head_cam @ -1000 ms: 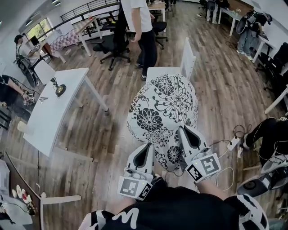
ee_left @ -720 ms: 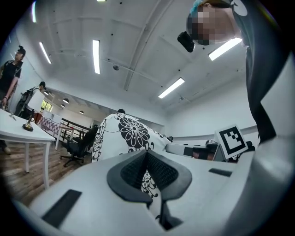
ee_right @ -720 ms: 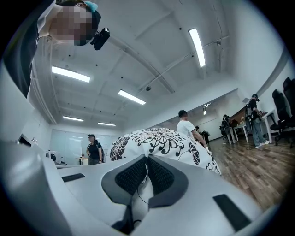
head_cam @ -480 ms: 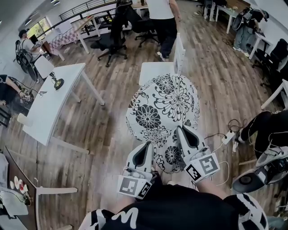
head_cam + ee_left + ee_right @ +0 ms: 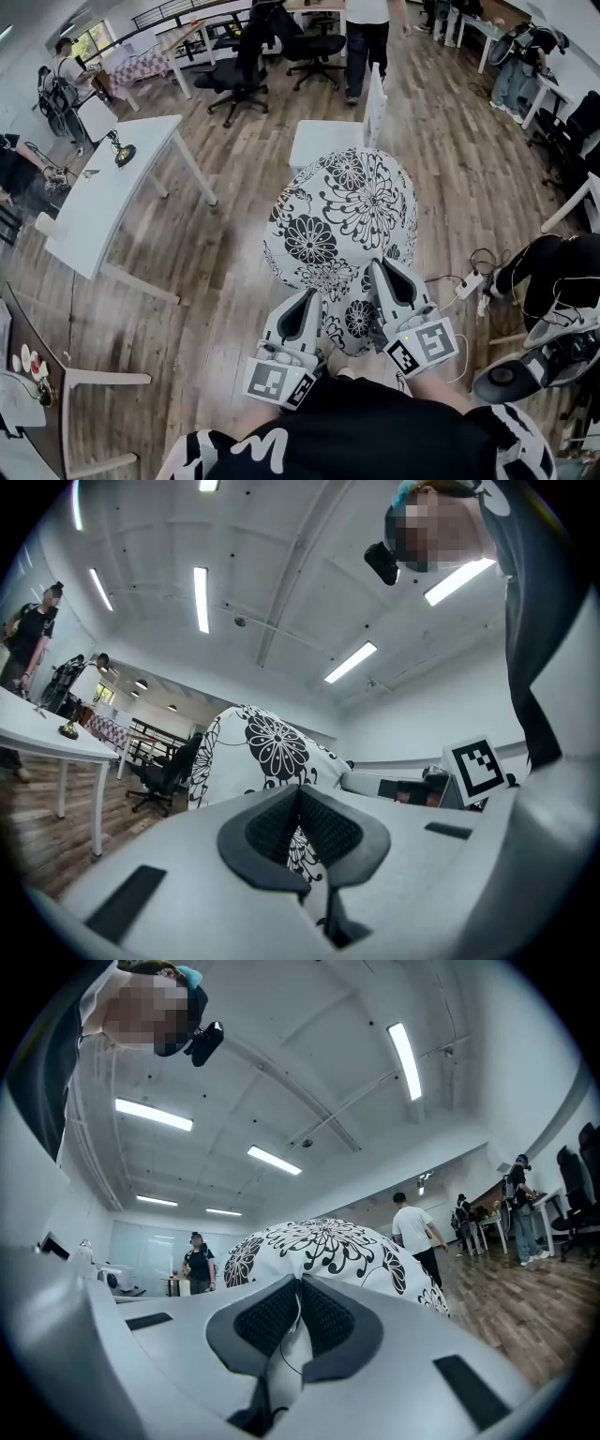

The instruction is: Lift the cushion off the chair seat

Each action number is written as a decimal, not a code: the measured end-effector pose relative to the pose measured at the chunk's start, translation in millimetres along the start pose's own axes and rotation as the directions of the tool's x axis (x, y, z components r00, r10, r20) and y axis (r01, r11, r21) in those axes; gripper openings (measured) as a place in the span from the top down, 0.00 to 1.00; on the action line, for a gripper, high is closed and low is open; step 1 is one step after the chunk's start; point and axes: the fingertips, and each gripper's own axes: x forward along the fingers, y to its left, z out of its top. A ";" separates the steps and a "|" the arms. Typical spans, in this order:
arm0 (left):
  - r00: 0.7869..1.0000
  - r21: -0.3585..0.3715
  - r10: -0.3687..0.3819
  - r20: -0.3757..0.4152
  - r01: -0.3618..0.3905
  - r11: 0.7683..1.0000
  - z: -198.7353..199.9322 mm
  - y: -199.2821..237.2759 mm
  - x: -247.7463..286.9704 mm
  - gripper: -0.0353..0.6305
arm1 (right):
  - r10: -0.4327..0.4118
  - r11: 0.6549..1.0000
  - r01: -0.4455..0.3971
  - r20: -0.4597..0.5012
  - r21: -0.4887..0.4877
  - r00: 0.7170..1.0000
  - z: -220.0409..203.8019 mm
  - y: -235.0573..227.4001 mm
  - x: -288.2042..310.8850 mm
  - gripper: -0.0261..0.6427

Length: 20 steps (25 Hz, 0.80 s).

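The cushion (image 5: pixel 342 220) — white with a black flower print — hangs in the air over the wooden floor (image 5: pixel 234 272), clear of the white chair (image 5: pixel 328 142), whose bare seat shows just past the cushion's far edge; 2 grippers hold it by its near edge. The left gripper (image 5: pixel 307 302) has its jaws closed on a fold of the printed fabric at the near left; the right gripper (image 5: pixel 382 272) is clamped tight on the cloth at the near right — only a thin pinch between its pads. A white counter (image 5: pixel 103 211) stands well apart to the left; a person (image 5: pixel 367 42) stands beyond the chair.
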 end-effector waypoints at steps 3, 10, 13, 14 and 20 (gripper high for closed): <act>1.000 -0.006 0.004 0.000 -0.004 1.000 1.7 -1.1 -2.8 0.94 | 0.000 1.000 0.000 -0.009 0.006 1.000 0.6 1.5 -1.7 0.92; 1.000 -0.007 0.004 -0.002 -0.004 1.000 1.9 -2.7 -4.4 0.94 | -0.001 1.000 0.001 -0.011 0.003 1.000 1.6 2.3 -3.2 0.92; 1.000 -0.004 0.004 -0.003 -0.004 1.000 2.8 -2.7 -5.9 0.94 | -0.004 1.000 0.004 -0.007 0.001 1.000 2.8 3.2 -4.3 0.92; 1.000 -0.003 0.003 -0.002 -0.003 1.000 3.0 -2.9 -6.3 0.94 | -0.005 1.000 0.005 -0.006 0.000 1.000 3.0 3.4 -4.9 0.92; 1.000 -0.001 -0.008 -0.004 0.008 1.000 4.7 -3.2 -4.4 0.94 | -0.011 1.000 0.011 0.000 -0.004 1.000 6.1 4.1 -3.6 0.92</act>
